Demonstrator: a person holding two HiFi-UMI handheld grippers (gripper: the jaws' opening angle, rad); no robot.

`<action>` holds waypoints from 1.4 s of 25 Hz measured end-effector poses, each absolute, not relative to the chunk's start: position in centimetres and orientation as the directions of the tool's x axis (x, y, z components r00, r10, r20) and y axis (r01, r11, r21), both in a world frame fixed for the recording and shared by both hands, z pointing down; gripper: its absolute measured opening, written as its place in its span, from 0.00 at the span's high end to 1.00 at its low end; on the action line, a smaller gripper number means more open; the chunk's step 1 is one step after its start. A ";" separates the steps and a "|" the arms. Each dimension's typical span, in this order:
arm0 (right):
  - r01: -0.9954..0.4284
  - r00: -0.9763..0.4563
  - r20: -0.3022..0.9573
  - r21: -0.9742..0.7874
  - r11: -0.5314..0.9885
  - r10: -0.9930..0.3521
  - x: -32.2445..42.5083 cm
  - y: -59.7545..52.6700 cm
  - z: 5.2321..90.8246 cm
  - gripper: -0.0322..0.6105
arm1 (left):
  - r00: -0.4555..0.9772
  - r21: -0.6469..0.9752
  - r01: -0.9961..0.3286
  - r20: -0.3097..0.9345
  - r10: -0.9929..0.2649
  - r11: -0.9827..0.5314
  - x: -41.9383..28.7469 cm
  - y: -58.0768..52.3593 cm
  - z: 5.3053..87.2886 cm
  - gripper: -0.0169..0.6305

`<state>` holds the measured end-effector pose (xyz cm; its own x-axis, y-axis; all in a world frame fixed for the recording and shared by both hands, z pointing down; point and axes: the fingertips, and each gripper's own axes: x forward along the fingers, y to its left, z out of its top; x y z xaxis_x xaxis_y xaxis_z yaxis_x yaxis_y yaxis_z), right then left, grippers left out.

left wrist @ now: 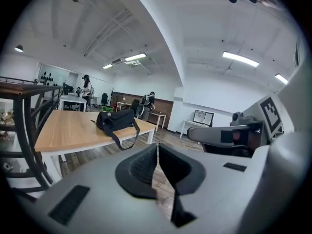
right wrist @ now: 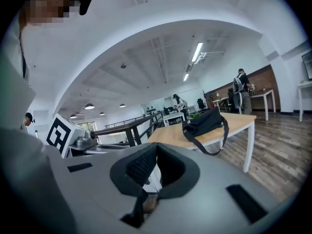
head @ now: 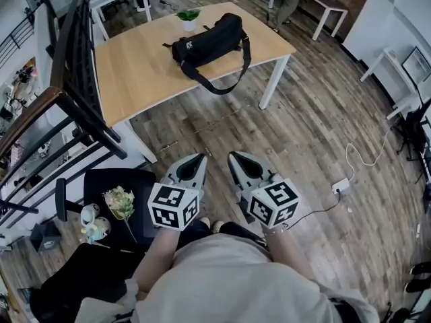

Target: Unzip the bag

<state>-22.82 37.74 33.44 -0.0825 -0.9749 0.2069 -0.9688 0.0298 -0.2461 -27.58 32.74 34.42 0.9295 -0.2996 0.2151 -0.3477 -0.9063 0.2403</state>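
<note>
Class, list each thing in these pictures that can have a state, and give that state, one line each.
Bag: lying on the table, strap hanging over the edge; zip too small to tell.
Left hand-held gripper: shut, empty.
Right hand-held gripper: shut, empty.
Potted plant: upright, behind the bag.

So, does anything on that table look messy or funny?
Only a little. The black bag lies on the wooden table with its shoulder strap drooping in a loop over the front edge. The small potted plant behind it stands upright, and nothing looks spilled or broken.
</note>
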 end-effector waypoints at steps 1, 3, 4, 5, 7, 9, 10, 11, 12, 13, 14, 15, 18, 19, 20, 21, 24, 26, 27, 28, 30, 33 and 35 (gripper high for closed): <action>-0.970 -0.080 0.213 -0.241 0.027 -0.974 -22.6 38.0 33.6 0.94 | 0.928 0.236 -0.349 0.220 -0.300 -0.907 -27.4 33.1 34.6 0.93; -0.973 -0.070 0.219 -0.229 0.019 -0.973 -22.2 38.8 33.8 0.94 | 0.926 0.229 -0.347 0.235 -0.295 -0.909 -26.8 33.8 35.1 0.93; -0.974 -0.068 0.223 -0.226 0.016 -0.972 -22.0 39.2 34.0 0.94 | 0.926 0.229 -0.346 0.241 -0.291 -0.910 -26.6 34.2 35.3 0.93; -0.974 -0.069 0.229 -0.226 0.016 -0.971 -21.8 39.6 34.1 0.92 | 0.926 0.230 -0.345 0.244 -0.290 -0.910 -26.3 34.6 35.5 0.93; -0.975 -0.071 0.244 -0.224 0.016 -0.967 -21.6 40.5 34.5 0.87 | 0.925 0.233 -0.349 0.243 -0.293 -0.908 -25.9 35.3 35.6 0.93; -0.977 -0.063 0.252 -0.214 0.007 -0.966 -21.2 41.4 34.8 0.87 | 0.925 0.242 -0.349 0.245 -0.291 -0.905 -25.5 36.0 35.8 0.92; -0.977 -0.056 0.255 -0.211 0.001 -0.965 -20.9 41.9 34.9 0.86 | 0.925 0.248 -0.346 0.248 -0.286 -0.905 -25.2 36.3 36.0 0.89; -0.977 -0.050 0.258 -0.212 -0.006 -0.965 -20.6 42.2 35.1 0.86 | 0.926 0.251 -0.344 0.253 -0.282 -0.905 -24.9 36.6 36.1 0.83; -0.977 -0.046 0.260 -0.214 -0.011 -0.964 -20.3 42.3 35.3 0.85 | 0.925 0.252 -0.344 0.257 -0.280 -0.904 -24.5 36.7 36.3 0.81; -0.976 -0.044 0.263 -0.217 -0.015 -0.964 -20.0 42.3 35.4 0.84 | 0.924 0.252 -0.346 0.260 -0.282 -0.904 -24.3 36.7 36.4 0.81; -0.976 -0.044 0.264 -0.219 -0.016 -0.963 -19.7 42.2 35.5 0.83 | 0.922 0.251 -0.349 0.263 -0.284 -0.903 -24.1 36.6 36.6 0.81; -0.975 -0.044 0.264 -0.220 -0.015 -0.963 -19.6 42.0 35.6 0.83 | 0.921 0.252 -0.351 0.267 -0.284 -0.902 -23.9 36.4 36.8 0.81; -0.976 -0.048 0.265 -0.219 -0.012 -0.963 -18.8 40.9 36.0 0.80 | 0.922 0.260 -0.336 0.285 -0.260 -0.905 -23.2 35.8 37.5 0.80; -0.975 -0.050 0.266 -0.220 -0.011 -0.963 -18.4 40.3 36.2 0.80 | 0.923 0.264 -0.331 0.289 -0.253 -0.906 -22.8 35.5 37.7 0.80; -0.975 -0.051 0.268 -0.222 -0.010 -0.962 -18.1 39.5 36.4 0.80 | 0.924 0.267 -0.330 0.290 -0.251 -0.906 -22.5 35.0 37.8 0.80; -0.975 -0.053 0.268 -0.222 -0.008 -0.962 -17.7 38.6 36.6 0.80 | 0.924 0.267 -0.331 0.288 -0.253 -0.905 -22.1 34.2 37.9 0.80; -0.976 -0.066 0.265 -0.216 0.007 -0.962 -16.5 35.2 36.9 0.79 | 0.922 0.261 -0.345 0.274 -0.274 -0.901 -21.1 30.7 38.0 0.80; -0.978 -0.070 0.266 -0.207 0.014 -0.961 -15.6 32.8 36.8 0.79 | 0.918 0.268 -0.363 0.267 -0.294 -0.893 -20.3 27.7 38.0 0.80; -0.979 -0.070 0.268 -0.202 0.015 -0.961 -15.1 31.5 36.7 0.78 | 0.917 0.273 -0.369 0.264 -0.299 -0.889 -19.9 26.1 37.9 0.80; -0.980 -0.068 0.271 -0.198 0.014 -0.960 -14.4 30.3 36.5 0.78 | 0.917 0.277 -0.372 0.261 -0.303 -0.886 -19.3 24.7 37.7 0.80; -0.982 -0.059 0.277 -0.191 0.005 -0.959 -13.1 27.8 36.3 0.78 | 0.918 0.280 -0.372 0.255 -0.305 -0.885 -18.2 21.8 37.3 0.80; -0.983 -0.050 0.281 -0.184 -0.003 -0.958 -11.4 23.9 35.6 0.77 | 0.921 0.285 -0.366 0.249 -0.300 -0.886 -16.5 17.7 36.8 0.80; -0.984 -0.054 0.276 -0.176 0.005 -0.960 -10.6 21.1 35.0 0.77 | 0.925 0.287 -0.357 0.239 -0.295 -0.889 -15.4 15.1 36.3 0.80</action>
